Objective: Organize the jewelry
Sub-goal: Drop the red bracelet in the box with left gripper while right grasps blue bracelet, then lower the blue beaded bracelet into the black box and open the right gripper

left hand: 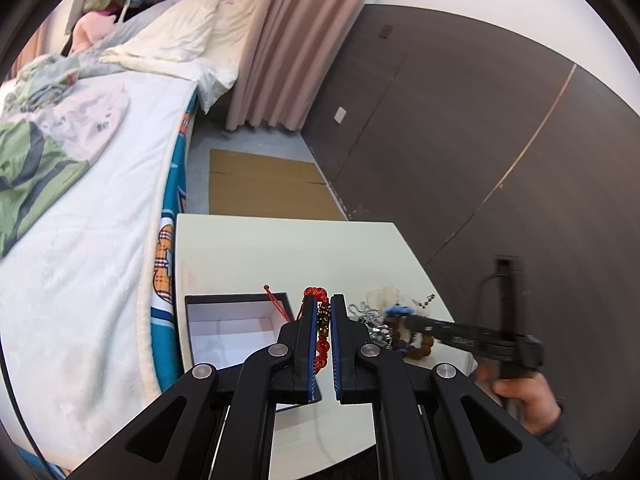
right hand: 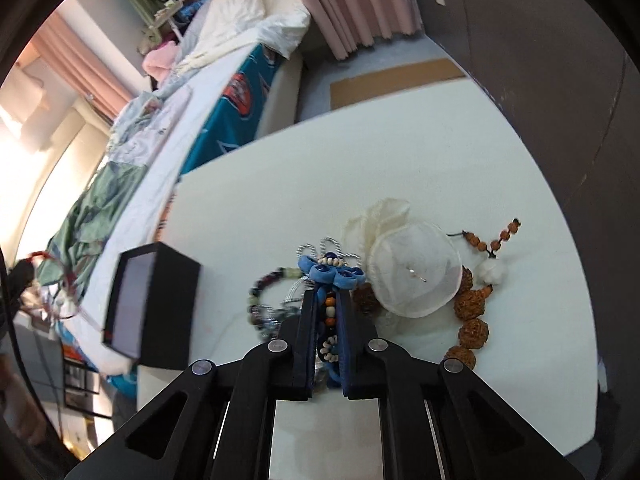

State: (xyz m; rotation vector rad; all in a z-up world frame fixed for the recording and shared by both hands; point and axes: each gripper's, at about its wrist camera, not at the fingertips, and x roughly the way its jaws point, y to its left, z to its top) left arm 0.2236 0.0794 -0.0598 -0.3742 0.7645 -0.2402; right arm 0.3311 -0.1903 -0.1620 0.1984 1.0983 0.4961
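Observation:
My left gripper (left hand: 323, 300) is shut on a red bead bracelet (left hand: 322, 350) with gold beads and a red cord, held beside the open black box (left hand: 232, 326) with a white inside. My right gripper (right hand: 325, 294) is shut on a blue flower ornament (right hand: 332, 272) with strung beads between the fingers. It sits among a jewelry pile on the white table (right hand: 400, 160): a large brown seed bracelet (right hand: 472, 332), a white fabric flower (right hand: 412, 276), a dark bead bracelet (right hand: 260, 300) and silver wire pieces. The left wrist view shows the right gripper (left hand: 396, 311) over that pile.
A bed (left hand: 80, 220) with white blanket and patterned sheets runs along the table's left edge. A dark panelled wall (left hand: 480, 140) stands to the right. Cardboard (left hand: 268, 184) lies on the floor beyond the table. A person's hand (left hand: 524, 396) holds the right gripper.

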